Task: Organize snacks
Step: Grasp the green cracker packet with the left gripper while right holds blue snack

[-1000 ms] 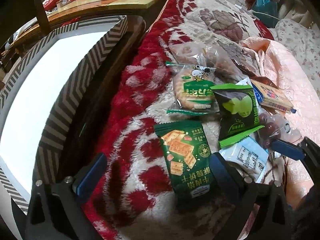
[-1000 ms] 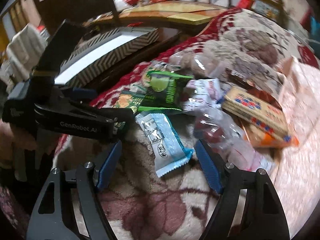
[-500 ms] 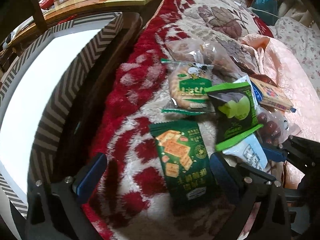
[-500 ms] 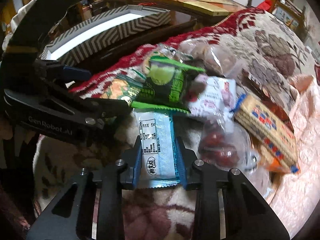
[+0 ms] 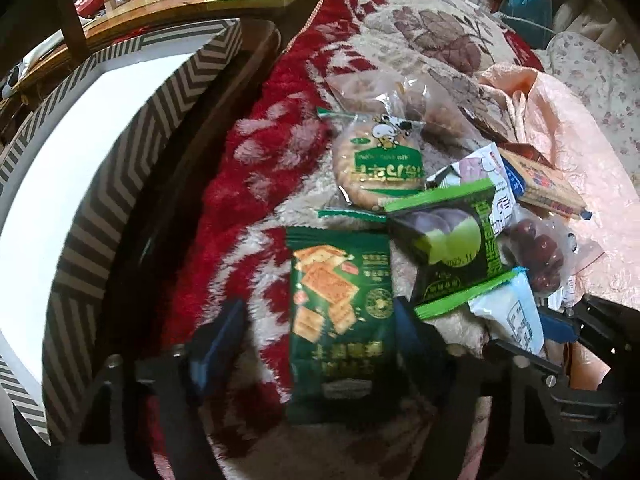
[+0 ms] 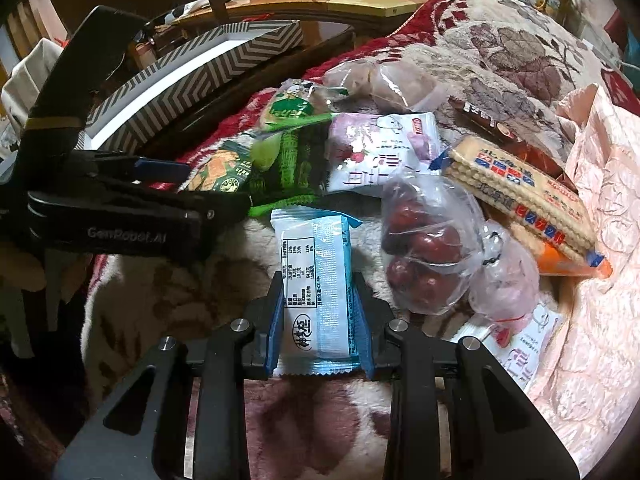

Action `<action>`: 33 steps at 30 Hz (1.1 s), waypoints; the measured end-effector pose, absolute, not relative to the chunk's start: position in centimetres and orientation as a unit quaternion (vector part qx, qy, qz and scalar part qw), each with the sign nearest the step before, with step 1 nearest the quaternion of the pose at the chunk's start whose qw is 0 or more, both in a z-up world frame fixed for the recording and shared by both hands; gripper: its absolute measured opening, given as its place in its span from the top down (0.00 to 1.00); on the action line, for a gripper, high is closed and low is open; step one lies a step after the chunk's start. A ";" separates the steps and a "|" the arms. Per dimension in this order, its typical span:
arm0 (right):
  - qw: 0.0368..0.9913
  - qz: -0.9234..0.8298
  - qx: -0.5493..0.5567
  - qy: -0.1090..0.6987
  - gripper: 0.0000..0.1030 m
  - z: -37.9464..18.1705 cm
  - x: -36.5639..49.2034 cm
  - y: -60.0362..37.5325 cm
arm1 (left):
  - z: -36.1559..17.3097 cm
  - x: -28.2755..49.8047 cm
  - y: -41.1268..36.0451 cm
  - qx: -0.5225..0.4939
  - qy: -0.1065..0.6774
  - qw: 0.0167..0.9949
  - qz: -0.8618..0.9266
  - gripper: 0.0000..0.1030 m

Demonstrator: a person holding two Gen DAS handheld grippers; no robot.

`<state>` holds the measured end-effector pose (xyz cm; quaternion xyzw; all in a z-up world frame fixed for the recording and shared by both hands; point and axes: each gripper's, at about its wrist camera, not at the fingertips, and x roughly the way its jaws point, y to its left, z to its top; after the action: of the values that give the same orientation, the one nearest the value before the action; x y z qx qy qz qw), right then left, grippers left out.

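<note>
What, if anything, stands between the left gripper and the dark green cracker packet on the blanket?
Nothing visible: the left gripper is open, its blue pads on either side of the dark green cracker packet, which lies flat on the blanket.

Left gripper point(image 6: 120, 196) reads "GenRobot.AI"; green packet point(image 5: 452, 252) "2025.11".

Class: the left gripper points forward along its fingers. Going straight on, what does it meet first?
The left gripper already straddles the dark green cracker packet; beyond it, probably the round biscuit pack, though depth is unclear.
</note>
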<state>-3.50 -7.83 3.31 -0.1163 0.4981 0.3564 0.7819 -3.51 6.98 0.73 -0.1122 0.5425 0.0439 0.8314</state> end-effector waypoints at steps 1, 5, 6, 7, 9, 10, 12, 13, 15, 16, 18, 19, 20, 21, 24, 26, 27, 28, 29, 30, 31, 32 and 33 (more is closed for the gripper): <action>0.782 0.357 -0.116 0.498 0.72 3.3 -3.7 -7.8 | 0.8 -3.7 7.2 -0.113 0.541 0.832 0.044 0.36; 0.781 0.362 -0.110 0.497 0.72 3.6 -4.5 -7.8 | 1.4 -4.3 7.7 -0.114 0.538 0.834 0.040 0.55; 0.782 0.362 -0.108 0.495 0.72 3.8 -4.8 -7.7 | 1.4 -4.5 7.8 -0.114 0.539 0.834 0.039 0.55; 0.783 0.363 -0.106 0.494 0.72 3.9 -4.9 -7.7 | 1.4 -4.7 7.9 -0.114 0.539 0.834 0.039 0.55; 0.783 0.365 -0.103 0.492 0.72 4.1 -5.2 -7.6 | 1.5 -5.0 8.0 -0.114 0.539 0.833 0.040 0.55; 0.784 0.365 -0.103 0.491 0.72 4.2 -5.4 -7.5 | 1.5 -5.3 8.0 -0.113 0.539 0.834 0.039 0.55; 0.785 0.366 -0.101 0.490 0.72 4.4 -5.6 -7.4 | 1.7 -5.5 8.0 -0.110 0.537 0.836 0.041 0.55; 0.785 0.366 -0.100 0.489 0.72 4.5 -5.7 -7.4 | 1.8 -5.4 7.9 -0.109 0.536 0.836 0.042 0.55; 0.787 0.365 -0.097 0.489 0.72 4.7 -5.8 -7.4 | 1.9 -5.5 7.9 -0.107 0.536 0.836 0.045 0.55; 0.787 0.364 -0.096 0.488 0.72 4.8 -5.8 -7.5 | 2.0 -5.5 7.8 -0.105 0.535 0.837 0.046 0.55; 0.789 0.362 -0.094 0.488 0.72 4.9 -5.8 -7.6 | 2.1 -5.6 7.8 -0.106 0.533 0.838 0.046 0.55; 0.790 0.361 -0.094 0.487 0.72 5.0 -5.9 -7.7 | 2.1 -5.6 7.7 -0.105 0.533 0.838 0.046 0.55; 0.791 0.359 -0.093 0.487 0.72 5.0 -5.9 -7.8 | 2.2 -5.6 7.7 -0.103 0.532 0.839 0.047 0.55; 0.792 0.357 -0.091 0.487 0.72 5.1 -5.9 -7.9 | 2.3 -5.6 7.6 -0.101 0.531 0.840 0.047 0.55; 0.796 0.348 -0.087 0.488 0.72 5.1 -5.9 -8.2 | 2.6 -5.7 7.2 -0.094 0.527 0.843 0.049 0.55; 0.799 0.341 -0.080 0.489 0.72 5.1 -5.8 -8.4 | 2.8 -5.8 7.1 -0.090 0.525 0.845 0.048 0.55; 0.800 0.338 -0.078 0.489 0.72 5.1 -5.7 -8.6 | 2.9 -5.8 7.0 -0.089 0.524 0.846 0.048 0.55; 0.803 0.333 -0.075 0.489 0.72 5.2 -5.6 -8.7 | 3.0 -5.8 7.0 -0.089 0.523 0.846 0.047 0.55; 0.804 0.330 -0.074 0.489 0.72 5.2 -5.5 -8.8 | 3.1 -5.8 6.9 -0.087 0.522 0.847 0.047 0.55; 0.806 0.326 -0.073 0.488 0.72 5.3 -5.4 -8.9 | 3.2 -5.8 6.8 -0.085 0.521 0.848 0.047 0.55; 0.808 0.322 -0.071 0.488 0.72 5.3 -5.3 -8.9 | 3.3 -5.8 6.8 -0.084 0.519 0.849 0.048 0.55; 0.809 0.319 -0.070 0.488 0.72 5.4 -5.2 -9.0 | 3.4 -5.8 6.7 -0.082 0.518 0.850 0.047 0.55; 0.810 0.316 -0.069 0.489 0.72 5.4 -5.1 -9.1 | 3.5 -5.8 6.6 -0.082 0.516 0.851 0.047 0.55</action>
<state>-5.11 -9.06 5.44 -0.0685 0.4890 0.3158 0.8102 -5.83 6.64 3.50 -0.0815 0.5161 0.0469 0.8513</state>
